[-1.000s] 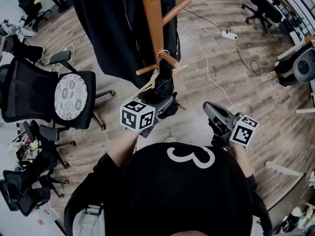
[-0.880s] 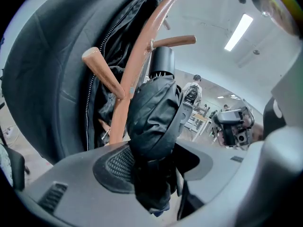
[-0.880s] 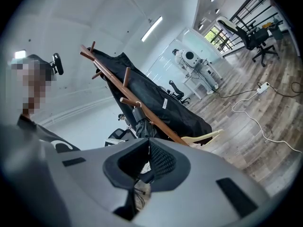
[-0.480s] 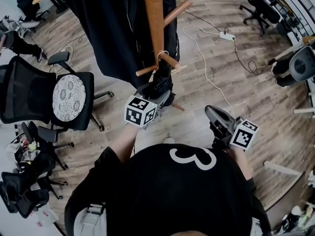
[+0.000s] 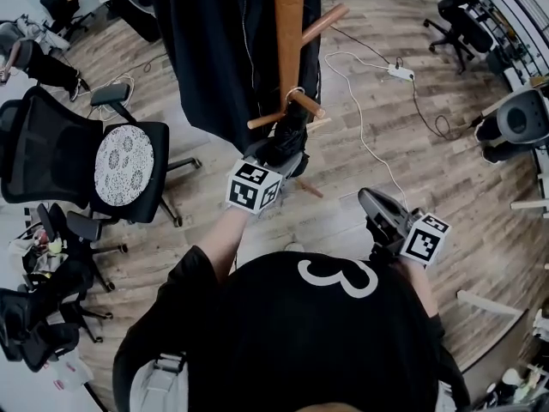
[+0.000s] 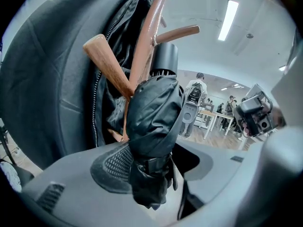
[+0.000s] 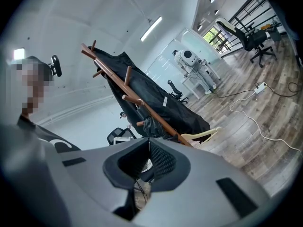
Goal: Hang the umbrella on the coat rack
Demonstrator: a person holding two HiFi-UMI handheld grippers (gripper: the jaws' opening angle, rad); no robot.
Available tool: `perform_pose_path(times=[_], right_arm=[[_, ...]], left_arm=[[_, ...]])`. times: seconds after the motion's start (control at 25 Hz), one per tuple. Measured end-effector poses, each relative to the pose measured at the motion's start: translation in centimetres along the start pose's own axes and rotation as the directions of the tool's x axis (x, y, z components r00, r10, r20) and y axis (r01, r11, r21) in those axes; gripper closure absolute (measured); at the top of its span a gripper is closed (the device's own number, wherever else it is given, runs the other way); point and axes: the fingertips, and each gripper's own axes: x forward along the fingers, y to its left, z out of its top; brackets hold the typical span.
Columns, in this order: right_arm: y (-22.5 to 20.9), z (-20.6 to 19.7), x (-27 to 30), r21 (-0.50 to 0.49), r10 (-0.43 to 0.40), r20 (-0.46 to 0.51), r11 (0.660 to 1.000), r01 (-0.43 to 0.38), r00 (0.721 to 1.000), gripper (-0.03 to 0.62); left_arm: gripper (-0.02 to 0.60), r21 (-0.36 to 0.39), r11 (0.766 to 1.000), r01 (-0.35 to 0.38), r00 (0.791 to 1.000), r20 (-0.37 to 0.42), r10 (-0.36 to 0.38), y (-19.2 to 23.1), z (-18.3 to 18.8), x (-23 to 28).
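Steep downward look at a wood-floored office. At far left, a black mesh office chair [image 5: 103,166], well apart from the action. Next, a long black coat [image 5: 214,50] draped on the wooden coat rack [image 5: 289,24]. Just right of the coat, a short peg [image 5: 307,104], apparently with the pale wrist loop [image 5: 294,93] of the folded black umbrella [image 5: 287,136] around it; impossible to tell how securely seated.

Just below the peg, the left gripper [image 5: 279,155], jaws spread wide and clamped on the umbrella's bundled canopy.

Judged risks here:
- Could drop to the floor on release if the loop sits too near the peg's tip.
- Could tug the rack or drag the coat if pulled downward while clamped.
- Might snag fabric on a pad as the jaws part, flicking the loop off.

Further right, a white cable [image 5: 360,118] on the floor. Then the right gripper [image 5: 367,200], jaws together with nothing between, well apart from the rack and probably too far off to catch a fall.
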Motion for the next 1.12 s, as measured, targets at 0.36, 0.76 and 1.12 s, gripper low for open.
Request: perform_pose_path(times=[0.36, 0.76, 1.12], right_arm=[[1.2, -0.9, -0.5, -0.004, 0.012, -0.006, 1.0, -0.012, 1.0, 0.566], [3.8, -1.8, -2.5, -0.032, 0.043, -0.011, 0.999, -0.044, 0.999, 0.566], [8.2, -2.9, -5.7, -0.093, 0.111, -0.008, 0.989, -0.111, 0.994, 0.566]], left_arm=[[0.276, -0.032, 0.998, -0.047, 0.999, 0.013, 0.047, 0.5, -1.0, -1.1], [0.27, -0.091, 0.994, -0.061, 0.998, 0.015, 0.063, -1.8, -1.6, -6.3], [0.371, -0.073, 0.997, 0.031, 0.99, 0.139, -0.02, -11.3, 2.3, -14.4]])
